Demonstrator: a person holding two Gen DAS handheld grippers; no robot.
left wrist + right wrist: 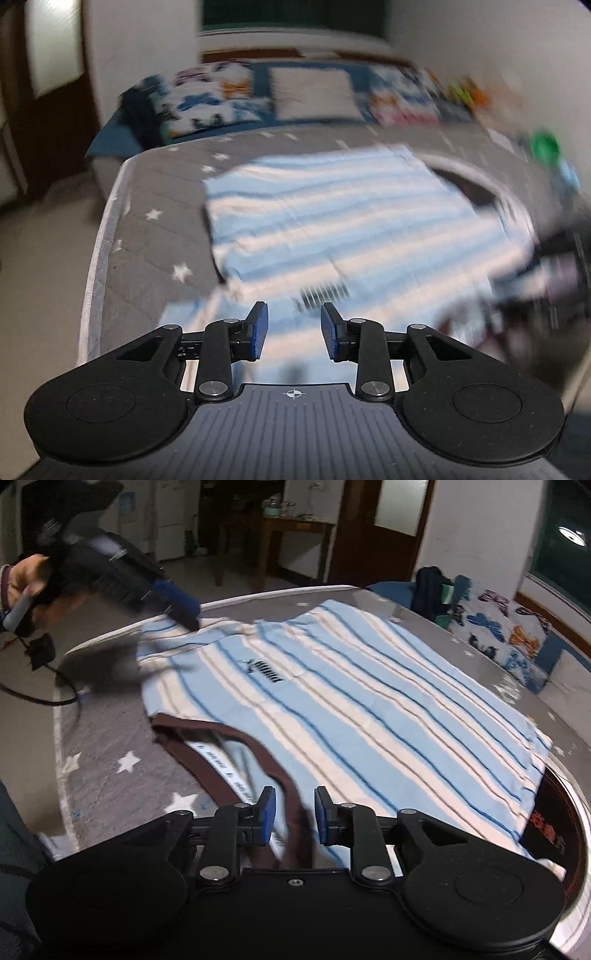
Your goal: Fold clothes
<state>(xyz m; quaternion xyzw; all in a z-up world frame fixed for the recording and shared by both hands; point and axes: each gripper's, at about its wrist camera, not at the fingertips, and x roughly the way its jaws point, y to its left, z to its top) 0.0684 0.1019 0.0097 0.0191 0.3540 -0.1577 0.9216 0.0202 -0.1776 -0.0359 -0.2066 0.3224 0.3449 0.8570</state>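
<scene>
A light-blue and white striped shirt point(351, 709) lies flat on a grey blanket with white stars point(122, 764). Its brown collar point(258, 753) is nearest to me. My right gripper point(294, 814) is low over the collar. Its blue pads stand apart, collar fabric runs between them, and neither pad visibly presses on it. A hand holds my left gripper point(184, 609) above the shirt's far left corner. In the blurred left wrist view, the left gripper point(293, 325) is open above the shirt point(332, 214) with nothing between its pads.
Butterfly-print pillows point(509, 631) and a white pillow point(314, 92) lie at the head of the bed. A round dark object point(557, 812) sits under the shirt's right edge. The blanket's left edge point(61, 738) drops to the floor. A black cable point(37, 698) hangs at the left.
</scene>
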